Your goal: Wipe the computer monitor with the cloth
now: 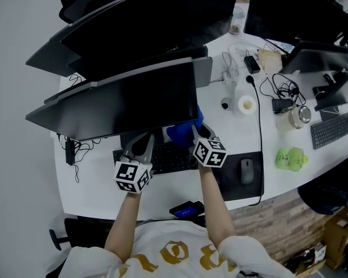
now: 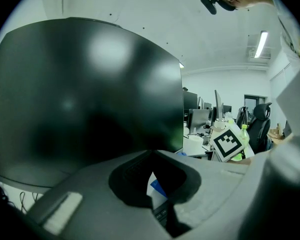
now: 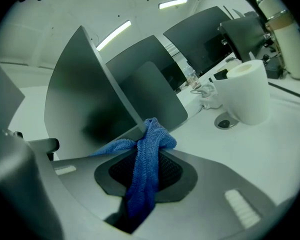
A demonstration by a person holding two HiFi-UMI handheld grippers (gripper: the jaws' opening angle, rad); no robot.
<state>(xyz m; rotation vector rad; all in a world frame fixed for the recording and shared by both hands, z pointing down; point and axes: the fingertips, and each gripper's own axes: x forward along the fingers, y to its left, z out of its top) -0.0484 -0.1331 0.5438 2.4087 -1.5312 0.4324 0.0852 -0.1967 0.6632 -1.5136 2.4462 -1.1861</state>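
Forearms reach forward: right gripper (image 3: 147,130) clamps cloth (image 3: 141,181) at monitor's (image 1: 133,103) lower edge, left gripper (image 2: 152,153) closed, empty.

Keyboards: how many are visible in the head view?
2. One keyboard lies before the near monitor; the other keyboard lies at the desk's right edge. Monitors may hide more.

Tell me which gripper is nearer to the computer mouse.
Right. The right gripper, holding the blue cloth, is up-left of the mouse in the head view; the left gripper is farther left, past the right one.
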